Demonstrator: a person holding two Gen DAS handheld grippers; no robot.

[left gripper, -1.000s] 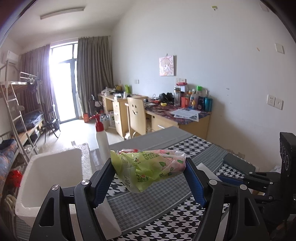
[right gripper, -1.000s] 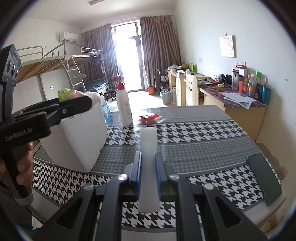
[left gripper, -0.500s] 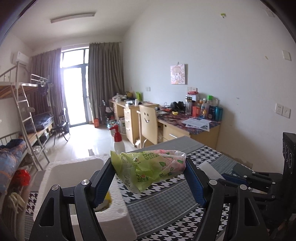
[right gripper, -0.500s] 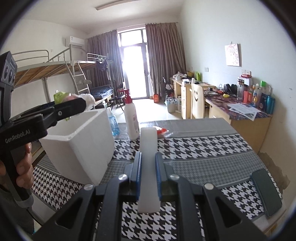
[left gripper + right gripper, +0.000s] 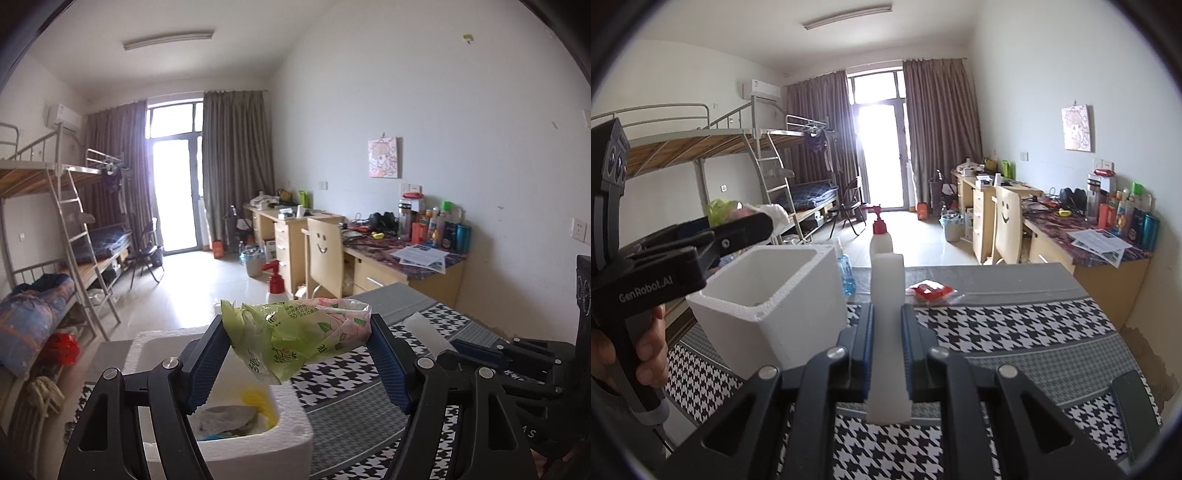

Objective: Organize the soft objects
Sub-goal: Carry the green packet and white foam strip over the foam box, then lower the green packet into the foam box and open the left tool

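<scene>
Two soft things in my jaws, the foam box half filled

Beside the white foam box (image 5: 768,295) on the houndstooth worktop (image 5: 1015,325), my left gripper (image 5: 297,332) holds its jaws wide around a crumpled green plastic packet (image 5: 295,332), just above the box's open top; my right gripper (image 5: 887,325) has its jaws nearly closed on a white foam slab (image 5: 887,288), right of the box and above the worktop. Inside the box I see something yellow and something grey, so some sorting looks done; both held pieces and a red packet (image 5: 931,290) beyond the box seem left. Both grippers point slightly downward, my left hand (image 5: 646,354) wrapped round its handle.
</scene>
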